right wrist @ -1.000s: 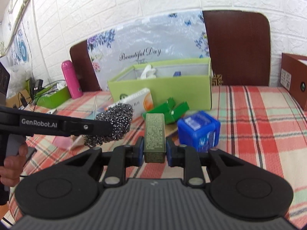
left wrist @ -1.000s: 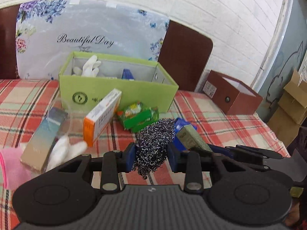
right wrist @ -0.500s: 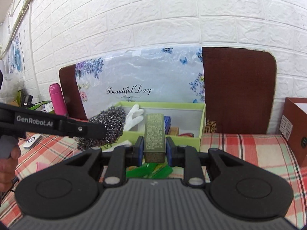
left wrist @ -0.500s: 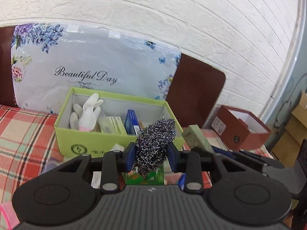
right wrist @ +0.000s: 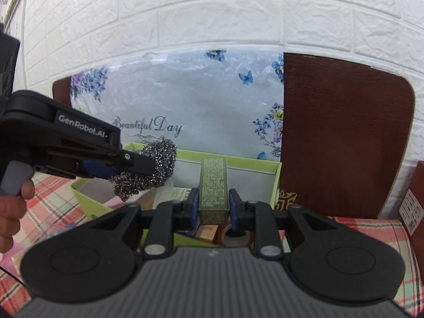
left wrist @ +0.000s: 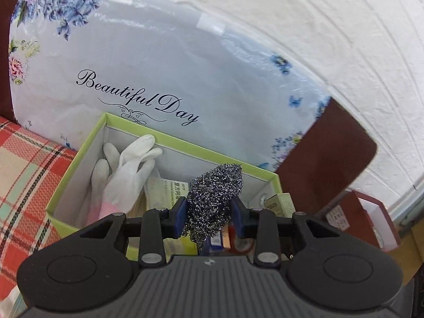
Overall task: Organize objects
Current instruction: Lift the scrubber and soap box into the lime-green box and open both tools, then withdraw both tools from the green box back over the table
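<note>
While both of my tools hang over the green box (left wrist: 169, 143), each has something clenched in it: the left tool (left wrist: 209, 212) is closed on the steel wool scourer (left wrist: 214, 198), and the right tool (right wrist: 213, 206) is closed on the olive carton (right wrist: 213, 185), which stands upright with its long axis running up and away from the fingers. What the coming move turns on, as I judge it, is that the box's open mouth lies below and just ahead of both tools, so each thing only needs to go down, not across. From the left tool, the scourer sits over the middle of the box, with the white gloves (left wrist: 127, 169) off to its left inside and small packets beneath and to the right. From the right tool, the carton is over the box's right-hand part, near the end wall, and the left tool (right wrist: 137, 163) with its scourer (right wrist: 148, 169) is to the left and slightly further in. Neither hand looks clearly nearer the opening. The carton's height is what I would watch: released upright it may topple against the wall, so tipping it flat seems wiser.
</note>
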